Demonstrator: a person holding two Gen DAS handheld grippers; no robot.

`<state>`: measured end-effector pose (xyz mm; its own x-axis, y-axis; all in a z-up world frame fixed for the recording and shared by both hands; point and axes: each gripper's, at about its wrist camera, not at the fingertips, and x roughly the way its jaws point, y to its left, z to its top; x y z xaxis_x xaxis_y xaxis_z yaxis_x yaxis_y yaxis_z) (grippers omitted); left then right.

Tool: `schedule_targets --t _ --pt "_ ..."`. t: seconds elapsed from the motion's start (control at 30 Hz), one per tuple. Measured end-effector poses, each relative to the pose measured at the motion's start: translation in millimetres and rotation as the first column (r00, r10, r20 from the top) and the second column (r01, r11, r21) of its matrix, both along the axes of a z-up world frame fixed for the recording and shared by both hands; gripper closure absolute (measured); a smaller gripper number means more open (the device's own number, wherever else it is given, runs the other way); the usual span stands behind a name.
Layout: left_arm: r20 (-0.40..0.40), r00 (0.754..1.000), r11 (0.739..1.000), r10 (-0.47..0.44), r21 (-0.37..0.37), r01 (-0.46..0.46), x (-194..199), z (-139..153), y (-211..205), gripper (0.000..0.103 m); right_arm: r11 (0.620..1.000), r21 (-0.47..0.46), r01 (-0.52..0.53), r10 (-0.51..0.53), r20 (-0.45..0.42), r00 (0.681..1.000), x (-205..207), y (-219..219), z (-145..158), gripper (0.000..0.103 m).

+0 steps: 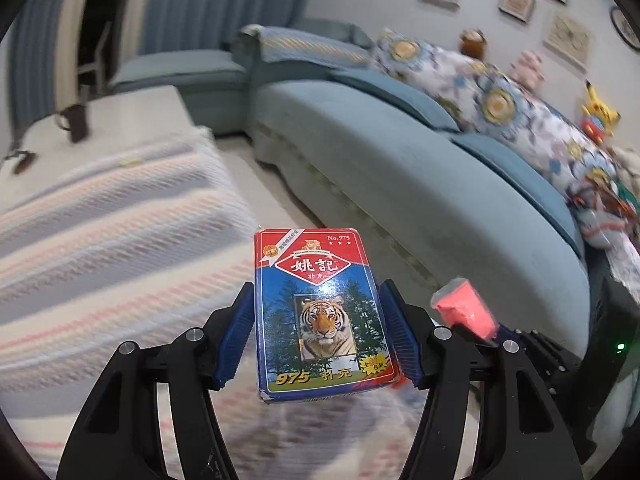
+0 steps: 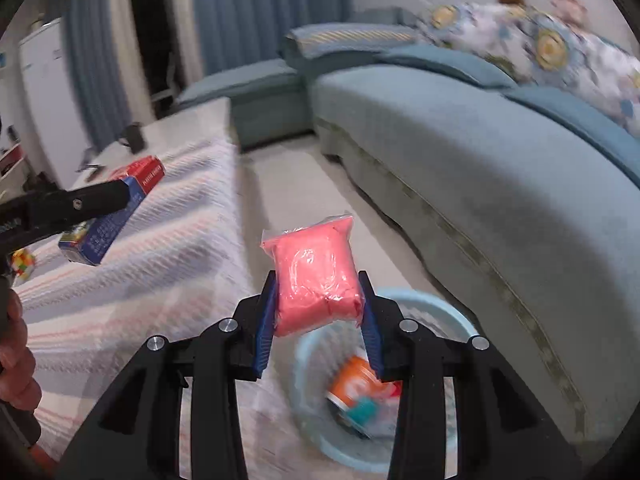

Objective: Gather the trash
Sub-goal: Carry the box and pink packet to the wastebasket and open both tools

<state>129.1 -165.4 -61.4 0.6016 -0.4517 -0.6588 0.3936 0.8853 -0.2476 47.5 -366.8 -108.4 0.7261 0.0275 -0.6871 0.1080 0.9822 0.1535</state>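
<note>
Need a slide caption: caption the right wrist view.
Right gripper carries a pink packet above a blue bin.

Even indoor light, heavy motion blur low down, fisheye bending at dark edges

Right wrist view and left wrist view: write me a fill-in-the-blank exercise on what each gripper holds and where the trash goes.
1. The left gripper is shut on a card box with a ____ pictured on it.
2. The right gripper is shut on a plastic packet whose colour is ____.
3. Below the right gripper stands a light blue bin with an ____ can inside.

Missing words: tiger; pink; orange
</note>
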Motion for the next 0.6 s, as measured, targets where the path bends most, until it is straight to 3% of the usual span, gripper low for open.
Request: schedule_targets --t 0.33,0.4,0.43,0.47,0.6 --pt "-0.147 0.977 0.987 -0.153 0.024 0.158 -11 -61 -89 0.042 0.987 0.069 0.148 -0.132 -0.201 0.971 -16 -68 -68 0.065" --pt "-0.173 0.971 0.985 -0.164 0.026 0.171 -12 -70 -96 0.041 0.983 0.08 0.163 -0.142 -0.22 0.965 -17 -71 -75 0.042" --pt "-0.171 0.971 0.984 -0.169 0.018 0.175 -14 -72 -96 0.038 0.982 0.081 0.17 -0.149 -0.22 0.964 -18 -72 -76 0.039" --pt "-0.171 0.971 0.984 -0.169 0.019 0.175 -15 -72 -96 0.032 0.981 0.08 0.179 -0.158 -0.219 0.963 -21 -72 -77 0.038" --pt "-0.134 0.978 0.985 -0.16 0.04 0.167 -23 -60 -82 0.031 0.979 0.098 0.179 -0.155 -0.215 0.964 -27 -72 -75 0.038"
